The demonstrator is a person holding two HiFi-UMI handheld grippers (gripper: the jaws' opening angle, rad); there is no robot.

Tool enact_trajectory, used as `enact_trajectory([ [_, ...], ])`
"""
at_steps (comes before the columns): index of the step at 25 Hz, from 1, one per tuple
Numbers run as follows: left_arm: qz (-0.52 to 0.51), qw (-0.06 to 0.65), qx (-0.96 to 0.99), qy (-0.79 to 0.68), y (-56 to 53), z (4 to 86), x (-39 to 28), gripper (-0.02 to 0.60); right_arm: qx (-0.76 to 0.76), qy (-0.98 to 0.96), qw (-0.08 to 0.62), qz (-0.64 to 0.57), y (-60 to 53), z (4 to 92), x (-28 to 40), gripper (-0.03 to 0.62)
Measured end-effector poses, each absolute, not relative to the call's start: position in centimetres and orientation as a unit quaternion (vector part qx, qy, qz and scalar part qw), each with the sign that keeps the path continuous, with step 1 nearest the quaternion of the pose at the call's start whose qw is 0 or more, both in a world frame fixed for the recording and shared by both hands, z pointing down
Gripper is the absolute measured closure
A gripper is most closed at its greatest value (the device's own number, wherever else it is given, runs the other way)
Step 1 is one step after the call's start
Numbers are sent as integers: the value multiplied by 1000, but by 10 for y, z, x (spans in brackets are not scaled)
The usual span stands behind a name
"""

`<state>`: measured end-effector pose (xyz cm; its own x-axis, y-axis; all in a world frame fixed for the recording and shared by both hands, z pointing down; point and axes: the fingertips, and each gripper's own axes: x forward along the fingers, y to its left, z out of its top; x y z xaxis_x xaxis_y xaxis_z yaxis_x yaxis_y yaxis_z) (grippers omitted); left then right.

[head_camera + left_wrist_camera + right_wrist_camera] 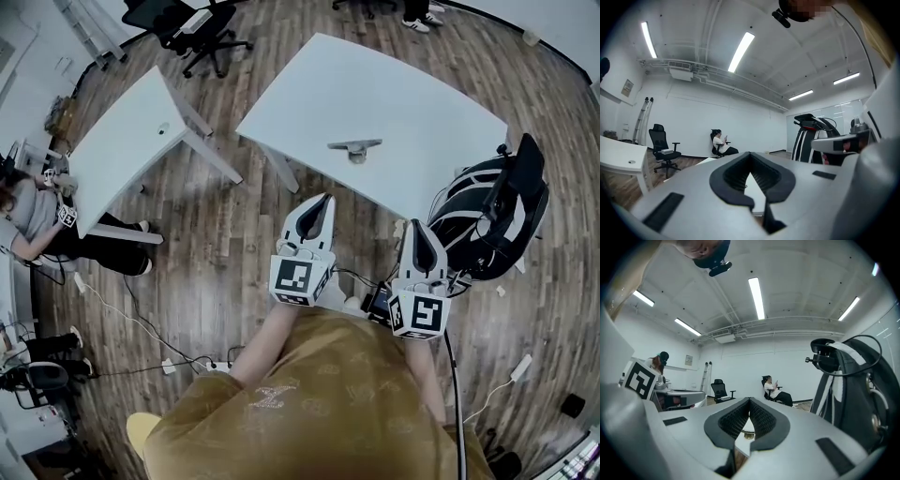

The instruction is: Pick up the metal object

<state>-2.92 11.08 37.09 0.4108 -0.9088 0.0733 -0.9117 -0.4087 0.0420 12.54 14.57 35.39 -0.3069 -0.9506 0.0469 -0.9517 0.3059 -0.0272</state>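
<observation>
Head view: metal object (354, 147) on table (394, 98), beyond right tool (417, 225) (jaws together)

You're standing in an open office or lab space: wood-plank floor (216, 225) underfoot, a white desk (375, 103) ahead of you, a second desk (127, 141) to your left, a black swivel chair (192, 33) beyond. Strip lights (740, 51) cross the bare white ceiling, cables (112, 305) trail over the boards, and a person (721, 143) sits by the far wall in another office chair.
</observation>
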Motion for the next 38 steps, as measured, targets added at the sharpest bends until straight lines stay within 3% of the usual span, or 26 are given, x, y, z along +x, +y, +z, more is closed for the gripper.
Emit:
enact_trajectory([
  [17,27,42,850,-525,42,374,-52,575,607,-794,26,21,79,357,108,586],
  [38,55,55,832,-550,-58,402,-33,574,572,-818,25,62,-29,378,108,586],
])
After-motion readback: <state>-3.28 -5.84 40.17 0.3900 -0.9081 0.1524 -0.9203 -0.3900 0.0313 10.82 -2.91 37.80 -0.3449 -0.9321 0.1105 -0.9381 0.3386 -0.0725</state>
